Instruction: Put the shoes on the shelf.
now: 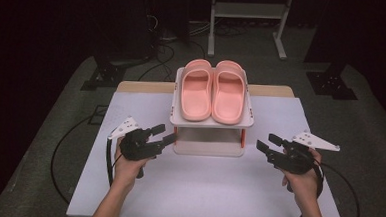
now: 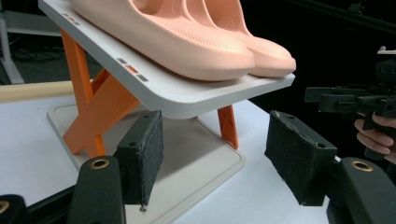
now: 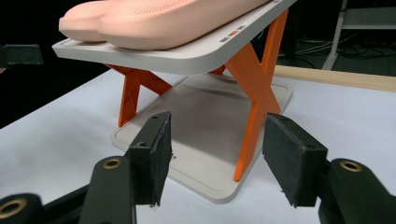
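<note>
Overhead light was bright on white table (image 1: 202, 189); surroundings were dark; soft shadow lay under shelf (image 1: 211, 120); jaws close to lens were slightly blurred

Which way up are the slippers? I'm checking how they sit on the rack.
Upright, soles down: the pink slippers lie side by side on the rack's top shelf, footbeds facing up.

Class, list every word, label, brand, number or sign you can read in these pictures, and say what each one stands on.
No readable text in any view.
Top shelf of the small rack: a short row of grey and orange squares along each side edge, coloured marks and no letters.
Pink slippers: no brand or size to be seen.
Left gripper and right gripper: no label to be seen.
</note>
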